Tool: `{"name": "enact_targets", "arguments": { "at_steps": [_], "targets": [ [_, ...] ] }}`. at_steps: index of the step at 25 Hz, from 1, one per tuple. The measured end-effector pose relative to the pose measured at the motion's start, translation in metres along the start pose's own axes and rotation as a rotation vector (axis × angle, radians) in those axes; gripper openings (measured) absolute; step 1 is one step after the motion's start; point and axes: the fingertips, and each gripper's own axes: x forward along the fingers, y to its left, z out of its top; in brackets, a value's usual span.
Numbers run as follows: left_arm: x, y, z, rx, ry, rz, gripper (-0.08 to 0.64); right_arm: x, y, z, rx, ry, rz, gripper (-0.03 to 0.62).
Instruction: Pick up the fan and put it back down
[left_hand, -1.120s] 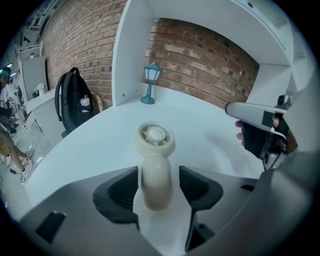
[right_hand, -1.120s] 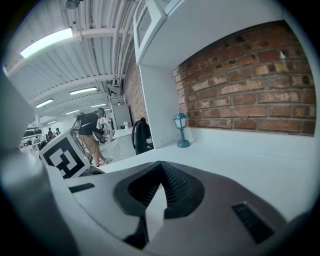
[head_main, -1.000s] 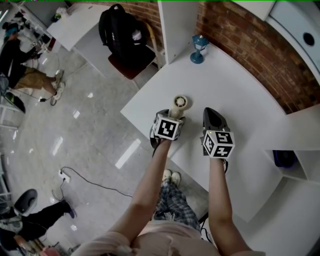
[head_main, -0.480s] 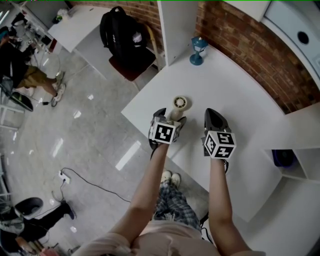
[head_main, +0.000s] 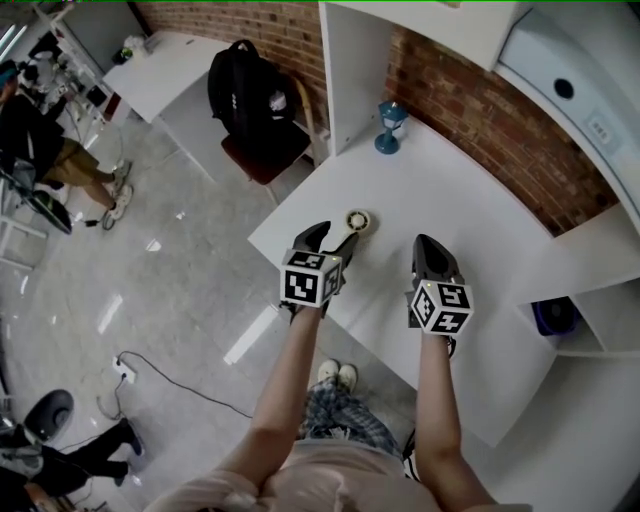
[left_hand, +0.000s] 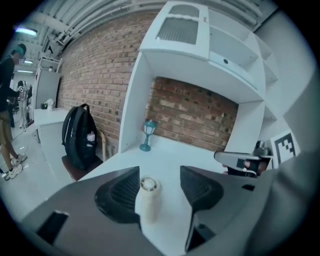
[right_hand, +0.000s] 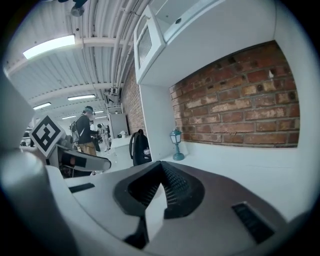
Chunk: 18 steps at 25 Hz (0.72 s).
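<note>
Fan (head_main: 357, 221) rested on desk (head_main: 450, 190), apparently already put back down. Left tongs (head_main: 330, 240) were apart and had just been narrowing, fan between them but ungripped. Right tongs (head_main: 428, 248) were closed, empty. Likely only pulling away remained.

The person wears a pale pink top (head_main: 325, 480), blue-grey plaid trousers (head_main: 340, 420) and white shoes (head_main: 340, 375), with short sleeves. The left tool (head_main: 335, 238) and right tool (head_main: 428, 246) are dark grey with ribbed black pads (left_hand: 117, 192). Each carries a white cube (head_main: 308, 280) printed with black square markers.
</note>
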Motion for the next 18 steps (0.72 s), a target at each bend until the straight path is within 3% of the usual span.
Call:
{"name": "enact_targets", "arguments": {
  "at_steps": [4, 9, 18],
  "targets": [
    [-0.040, -0.008, 0.035, 0.004, -0.133, 0.002, 0.193, -0.027, 0.003, 0.019, -0.013, -0.040, -0.019, 0.015],
    [-0.095, -0.032, 0.062, 0.063, -0.251, -0.031, 0.098, -0.075, 0.018, 0.046, -0.040, -0.107, -0.048, 0.015],
    [-0.158, -0.054, 0.074, 0.143, -0.380, -0.041, 0.035, -0.151, 0.023, 0.073, -0.030, -0.238, -0.110, 0.015]
  ]
}}
